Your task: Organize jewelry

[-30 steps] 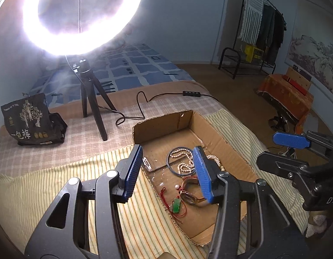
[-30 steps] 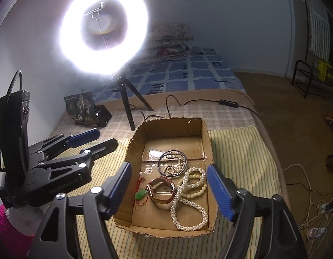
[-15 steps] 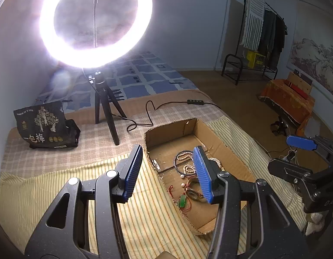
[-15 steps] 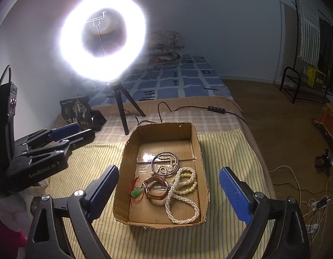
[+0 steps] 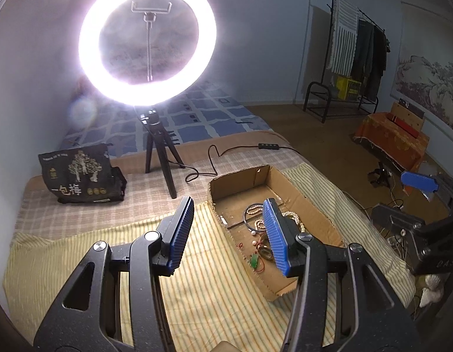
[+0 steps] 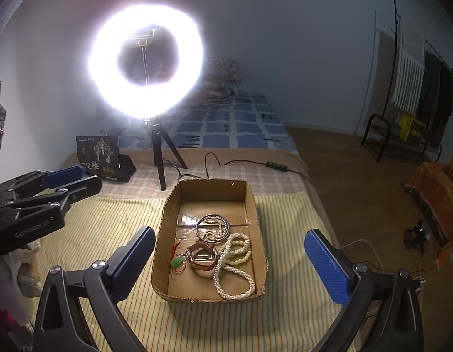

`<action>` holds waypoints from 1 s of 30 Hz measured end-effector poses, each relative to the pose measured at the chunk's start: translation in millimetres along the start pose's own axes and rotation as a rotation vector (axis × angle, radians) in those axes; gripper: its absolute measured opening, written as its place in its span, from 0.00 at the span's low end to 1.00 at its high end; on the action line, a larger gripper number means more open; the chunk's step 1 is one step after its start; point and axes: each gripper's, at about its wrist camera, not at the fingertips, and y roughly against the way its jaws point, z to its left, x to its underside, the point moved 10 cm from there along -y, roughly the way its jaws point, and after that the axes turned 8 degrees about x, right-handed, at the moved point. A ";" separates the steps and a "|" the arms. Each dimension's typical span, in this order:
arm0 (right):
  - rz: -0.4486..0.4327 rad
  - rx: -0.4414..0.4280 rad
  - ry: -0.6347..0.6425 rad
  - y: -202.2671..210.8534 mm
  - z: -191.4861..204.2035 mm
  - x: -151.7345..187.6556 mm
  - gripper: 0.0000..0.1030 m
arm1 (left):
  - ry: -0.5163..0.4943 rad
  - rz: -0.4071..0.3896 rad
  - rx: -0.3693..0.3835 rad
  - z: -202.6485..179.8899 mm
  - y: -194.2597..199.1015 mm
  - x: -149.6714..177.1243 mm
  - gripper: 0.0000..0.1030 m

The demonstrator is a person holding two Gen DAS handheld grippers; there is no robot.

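Observation:
An open cardboard box (image 6: 167,220) lies on a yellow striped cloth (image 6: 109,223). In it are a dark bangle (image 6: 198,226), a long pearl necklace (image 6: 235,281), a rose-gold watch (image 6: 201,261) and a green pendant on red cord (image 6: 176,262). My right gripper (image 6: 229,233) hovers above and short of the box, its jaws opening wide with nothing between them. My left gripper (image 5: 228,202) is open and empty, held above the cloth at the box's (image 5: 314,205) left side. One of its fingers hides part of the pearls (image 5: 294,215).
A lit ring light on a tripod (image 5: 161,158) stands behind the box, with a black printed bag (image 5: 79,173) to its left. A cable with a switch (image 5: 267,146) runs across the checked cover. The bed's edge drops to the floor on the right.
Both grippers have pulled back and upward, so the box looks smaller and farther away. The right jaws have spread much wider. The left jaws keep the same gap.

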 end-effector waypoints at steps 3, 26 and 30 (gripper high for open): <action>-0.021 0.025 0.010 10.7 1.5 -0.1 1.00 | -0.010 -0.019 -0.011 1.0 15.4 3.8 0.68; -0.156 0.108 0.021 65.1 15.2 5.7 1.00 | -0.043 -0.019 -0.086 -1.4 97.2 41.8 0.97; -0.172 0.115 0.036 71.3 18.2 5.1 1.00 | -0.038 -0.020 -0.101 0.4 102.0 41.9 0.98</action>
